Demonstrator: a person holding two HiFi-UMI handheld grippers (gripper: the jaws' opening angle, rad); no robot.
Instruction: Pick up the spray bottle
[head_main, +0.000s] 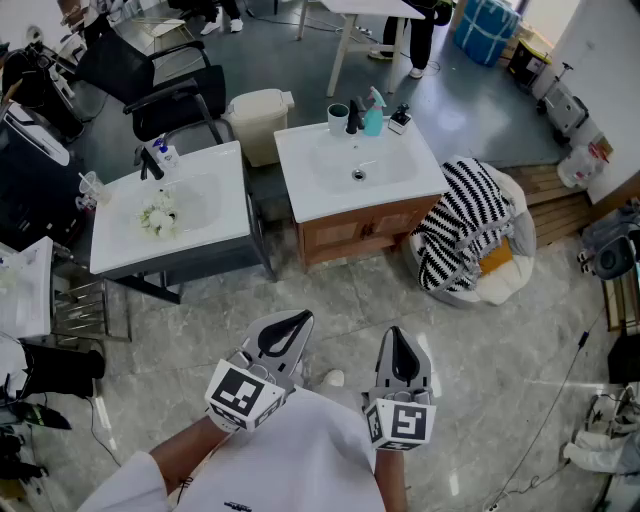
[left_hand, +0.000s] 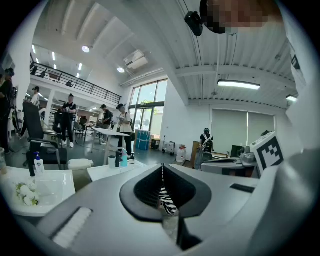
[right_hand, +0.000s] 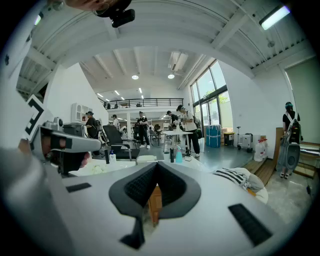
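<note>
Behind the bowl of the wood-fronted washbasin worktop (head_main: 296, 170), the teal spray bottle (head_main: 373, 117) stands just beside a black tap (head_main: 354, 119), so the left gripper (head_main: 298, 322) or right gripper (head_main: 396, 336), both well short of that basin with fingers closed and empty, might topple it if opened late.

You could read no text, label, brand or number anywhere. The cube (head_main: 240, 395) on your left tool (head_main: 297, 319) and the cube (head_main: 403, 422) on your right tool (head_main: 398, 334) bore only black-and-white square patterns.
</note>
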